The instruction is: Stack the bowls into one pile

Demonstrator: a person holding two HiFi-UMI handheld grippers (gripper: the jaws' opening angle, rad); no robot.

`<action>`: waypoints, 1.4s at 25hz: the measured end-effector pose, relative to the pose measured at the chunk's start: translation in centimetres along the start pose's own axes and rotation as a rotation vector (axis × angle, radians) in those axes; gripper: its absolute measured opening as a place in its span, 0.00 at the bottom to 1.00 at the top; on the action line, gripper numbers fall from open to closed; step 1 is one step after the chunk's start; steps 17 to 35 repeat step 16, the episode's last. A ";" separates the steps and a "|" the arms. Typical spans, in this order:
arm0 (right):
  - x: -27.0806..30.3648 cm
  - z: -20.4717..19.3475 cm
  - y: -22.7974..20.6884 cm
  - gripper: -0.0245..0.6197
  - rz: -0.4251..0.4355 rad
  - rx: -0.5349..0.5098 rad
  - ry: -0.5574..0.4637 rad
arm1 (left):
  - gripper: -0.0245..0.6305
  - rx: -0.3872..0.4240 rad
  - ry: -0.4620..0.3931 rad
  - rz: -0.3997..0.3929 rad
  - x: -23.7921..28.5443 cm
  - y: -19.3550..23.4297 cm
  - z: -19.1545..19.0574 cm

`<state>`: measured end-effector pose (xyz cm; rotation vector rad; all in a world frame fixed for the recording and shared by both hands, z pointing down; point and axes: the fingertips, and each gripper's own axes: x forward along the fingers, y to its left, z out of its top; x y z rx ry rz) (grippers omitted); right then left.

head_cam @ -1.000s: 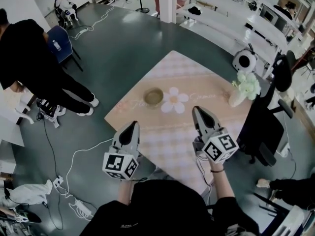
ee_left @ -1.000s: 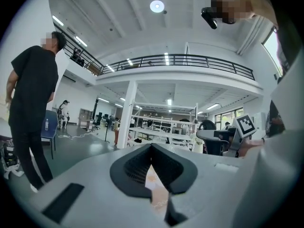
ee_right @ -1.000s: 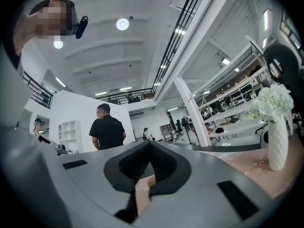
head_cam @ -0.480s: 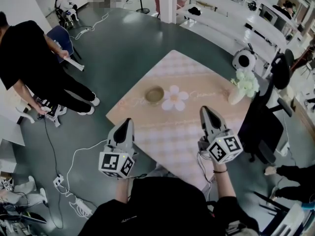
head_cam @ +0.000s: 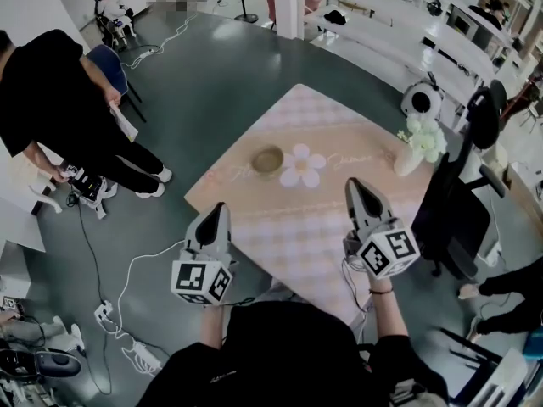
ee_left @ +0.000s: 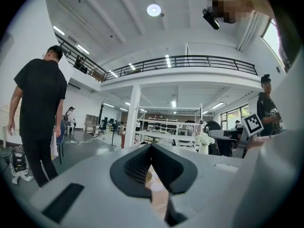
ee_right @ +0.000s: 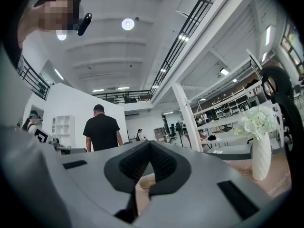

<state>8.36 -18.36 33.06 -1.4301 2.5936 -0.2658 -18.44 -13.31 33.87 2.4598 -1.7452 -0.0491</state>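
A greenish-brown bowl [head_cam: 267,159] sits on the pink checked tablecloth [head_cam: 297,227], left of a printed white flower; I cannot tell whether it is one bowl or a pile. My left gripper [head_cam: 219,207] hovers over the table's near-left edge, shut and empty. My right gripper [head_cam: 355,184] hangs over the near-right part of the cloth, also shut with nothing in it. Both point level toward the bowl, well short of it. Below the closed jaws the bowl [ee_left: 148,177] peeks out in the left gripper view, and the bowl [ee_right: 149,185] shows likewise in the right gripper view.
A white vase with pale flowers [head_cam: 417,153] stands at the table's right corner, and a black office chair [head_cam: 458,214] is beside it. A person in black [head_cam: 59,100] stands on the floor at left. Cables [head_cam: 127,270] trail across the floor near the table.
Both grippers have drifted slightly, the right one a little to the right. The person in black at left has shifted stance. The bowl has stayed put.
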 end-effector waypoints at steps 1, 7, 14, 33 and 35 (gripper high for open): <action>0.0 0.0 -0.1 0.03 -0.002 -0.006 0.001 | 0.03 -0.002 0.003 0.004 0.0 0.1 -0.1; -0.3 -0.3 -0.4 0.03 -0.018 -0.008 0.001 | 0.03 -0.018 0.013 0.026 -0.5 0.4 -0.5; -0.6 -0.3 -0.6 0.03 -0.030 -0.004 -0.001 | 0.03 -0.021 0.017 0.041 -0.9 0.6 -0.7; -0.7 -0.2 -0.8 0.03 -0.033 -0.005 -0.002 | 0.03 -0.021 0.019 0.044 -0.9 0.5 -0.7; -0.7 -0.2 -0.8 0.03 -0.033 -0.005 -0.002 | 0.03 -0.021 0.019 0.044 -0.9 0.5 -0.7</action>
